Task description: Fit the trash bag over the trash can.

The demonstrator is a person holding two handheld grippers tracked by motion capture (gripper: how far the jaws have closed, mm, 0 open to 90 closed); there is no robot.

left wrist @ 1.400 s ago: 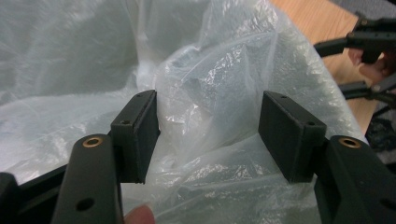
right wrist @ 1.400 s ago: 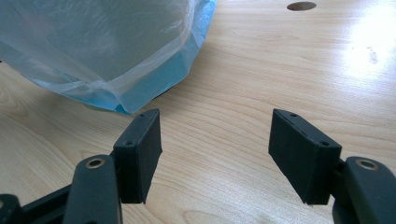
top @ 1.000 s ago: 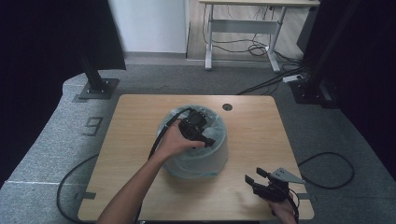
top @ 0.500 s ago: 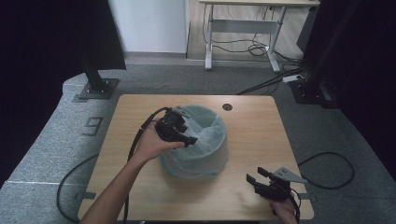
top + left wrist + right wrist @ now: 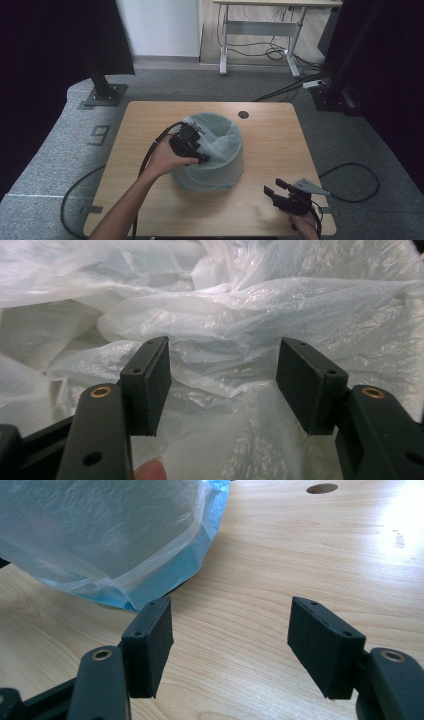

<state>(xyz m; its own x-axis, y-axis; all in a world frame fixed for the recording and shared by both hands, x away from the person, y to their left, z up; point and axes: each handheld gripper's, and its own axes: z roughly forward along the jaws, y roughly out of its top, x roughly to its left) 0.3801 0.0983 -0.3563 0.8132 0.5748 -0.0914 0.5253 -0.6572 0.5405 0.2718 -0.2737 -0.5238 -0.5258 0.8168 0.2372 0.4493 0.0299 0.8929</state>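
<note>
Fitting translucent bag liner over blue bin mid-table: left gripper at near-left rim, jaws wide apart, film between but ungripped; right gripper agape, idle near table edge; next, probably pinch film

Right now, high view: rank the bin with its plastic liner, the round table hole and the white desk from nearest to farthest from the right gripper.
From the right gripper, at the table's near right corner:
1. Bin with plastic liner, mid-table, to its left.
2. Round table hole, near the far edge.
3. White desk, on the floor beyond the table.
</note>
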